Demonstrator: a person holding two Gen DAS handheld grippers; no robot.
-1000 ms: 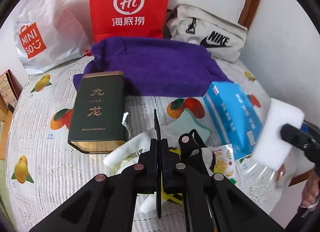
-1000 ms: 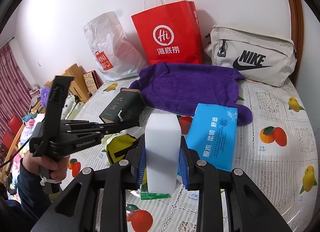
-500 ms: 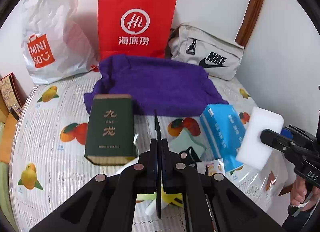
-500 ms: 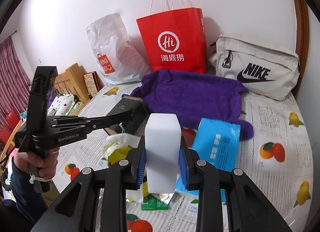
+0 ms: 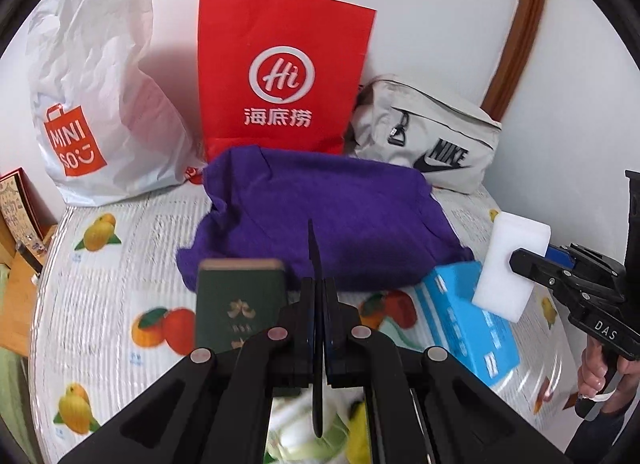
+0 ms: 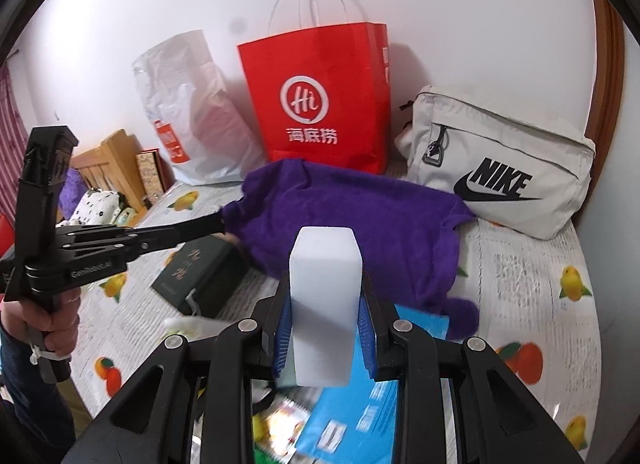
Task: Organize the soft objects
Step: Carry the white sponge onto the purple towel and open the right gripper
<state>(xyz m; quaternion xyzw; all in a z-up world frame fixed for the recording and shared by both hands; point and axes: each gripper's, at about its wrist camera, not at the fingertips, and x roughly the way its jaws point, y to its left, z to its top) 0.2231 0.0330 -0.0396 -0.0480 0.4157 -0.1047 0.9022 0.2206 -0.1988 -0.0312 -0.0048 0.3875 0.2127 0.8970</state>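
1. White Miniso plastic bag stands at the far left of the table, against the wall.
2. Red paper bag with white rope handles stands upright to its right, also against the wall.
3. Purple towel lies rumpled on the fruit-print tablecloth, directly in front of the red bag, its far edge touching the bag's base.
4. Dark green tin with gold characters lies flat near the towel's front left corner.
5. Left gripper: jaws fully closed with nothing between them, raised above the table and pointing toward the towel. In the right wrist view its tips sit just beside the towel's left edge; contact cannot be confirmed.
6. Grey Nike bag rests against the wall at the right, behind the towel.
7. Blue tissue pack lies flat in front of the towel's right end.
8. White sponge block: clamped upright between the blue pads of the right gripper, held in the air above the tissue pack, clear of the table.
9. A hand grips the right gripper's handle at the far right edge.
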